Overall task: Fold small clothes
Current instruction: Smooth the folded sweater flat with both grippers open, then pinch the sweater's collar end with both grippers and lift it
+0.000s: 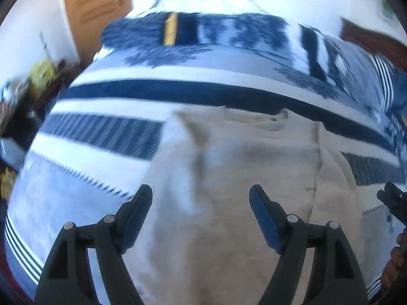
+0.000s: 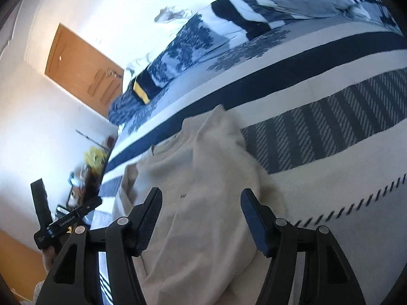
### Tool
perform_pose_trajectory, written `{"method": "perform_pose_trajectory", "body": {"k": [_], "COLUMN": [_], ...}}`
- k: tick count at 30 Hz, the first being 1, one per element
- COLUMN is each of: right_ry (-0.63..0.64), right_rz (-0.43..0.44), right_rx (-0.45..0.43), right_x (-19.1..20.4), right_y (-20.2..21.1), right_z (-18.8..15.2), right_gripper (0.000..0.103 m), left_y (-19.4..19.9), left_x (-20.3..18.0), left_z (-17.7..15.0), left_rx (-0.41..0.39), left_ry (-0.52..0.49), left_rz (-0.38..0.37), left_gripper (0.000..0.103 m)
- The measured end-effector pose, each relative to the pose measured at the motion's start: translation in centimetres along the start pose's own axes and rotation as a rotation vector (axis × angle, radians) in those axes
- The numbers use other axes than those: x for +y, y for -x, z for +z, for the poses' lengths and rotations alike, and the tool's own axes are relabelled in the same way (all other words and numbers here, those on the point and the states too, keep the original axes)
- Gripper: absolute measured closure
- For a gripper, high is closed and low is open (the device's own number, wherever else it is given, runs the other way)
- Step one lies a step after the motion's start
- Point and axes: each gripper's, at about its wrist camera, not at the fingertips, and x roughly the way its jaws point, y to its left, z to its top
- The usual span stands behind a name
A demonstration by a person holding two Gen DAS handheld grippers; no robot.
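A cream shirt (image 1: pixel 241 178) lies on the blue-and-white striped bedspread (image 1: pixel 106 132), its collar (image 1: pixel 267 119) towards the pillows. In the right wrist view the shirt (image 2: pixel 203 178) has its right side laid over the body and small dark lettering on the chest. My left gripper (image 1: pixel 201 193) hovers over the shirt's lower half, open, with nothing between its fingers. My right gripper (image 2: pixel 201 194) is also open and empty above the shirt. The right gripper's fingers (image 1: pixel 393 198) show at the right edge of the left wrist view. The left gripper's fingers (image 2: pixel 40 198) show at the lower left of the right wrist view.
Blue tree-print pillows (image 1: pixel 229 33) and a dark cushion with a yellow band (image 2: pixel 142 91) lie at the head of the bed. A wooden door (image 2: pixel 84 73) stands in the white wall. Yellow clutter (image 2: pixel 94 157) sits beside the bed's left edge.
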Motion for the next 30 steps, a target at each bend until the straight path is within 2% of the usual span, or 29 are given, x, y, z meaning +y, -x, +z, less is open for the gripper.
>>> {"method": "perform_pose_trajectory", "body": {"k": [4, 6, 9, 13, 18, 22, 25, 26, 27, 28, 29, 30], "right_ry": [0.009, 0.021, 0.013, 0.061, 0.064, 0.066, 0.045, 0.052, 0.058, 0.061, 0.066, 0.07], "right_rz": [-0.019, -0.014, -0.057, -0.094, -0.143, -0.19, -0.201, -0.21, -0.222, -0.234, -0.264, -0.275], "right_rx": [0.068, 0.136, 0.204, 0.214, 0.239, 0.267, 0.28, 0.276, 0.275, 0.283, 0.293, 0.294], "right_x": [0.6, 0.6, -0.2, -0.4, -1.6, -2.7, -3.5, -3.4, -3.2, -3.1, -2.9, -2.6], "right_y": [-2.2, -4.2, -7.1, -10.0, -14.6, -17.5, -19.1, -19.3, -19.4, -19.6, -19.8, -19.8], "right_z": [1.5, 2.9, 5.1, 8.6, 11.8, 13.4, 13.8, 13.9, 13.9, 13.9, 13.7, 13.6], "right_gripper": [0.032, 0.032, 0.032, 0.032, 0.032, 0.032, 0.044, 0.053, 0.067, 0.074, 0.086, 0.093], "left_y": [-1.4, -3.3, -5.8, -9.7, -14.7, -16.8, -18.0, -18.2, -18.4, -18.5, -18.7, -18.8], "left_x": [4.4, 5.7, 7.0, 7.6, 8.7, 9.1, 9.1, 9.0, 8.7, 8.3, 7.8, 7.6], "left_z": [0.4, 1.0, 2.4, 4.5, 6.6, 7.5, 8.1, 8.2, 8.4, 8.5, 8.7, 8.8], "left_rx": [0.061, 0.108, 0.101, 0.106, 0.155, 0.17, 0.181, 0.184, 0.188, 0.197, 0.204, 0.216], "left_ry": [0.093, 0.122, 0.158, 0.162, 0.211, 0.222, 0.255, 0.256, 0.249, 0.233, 0.215, 0.219], "left_rz": [-0.054, -0.118, -0.141, -0.107, -0.145, -0.151, -0.185, -0.186, -0.175, -0.141, -0.11, -0.121], "left_gripper": [0.025, 0.025, 0.025, 0.025, 0.025, 0.025, 0.026, 0.033, 0.049, 0.06, 0.083, 0.093]}}
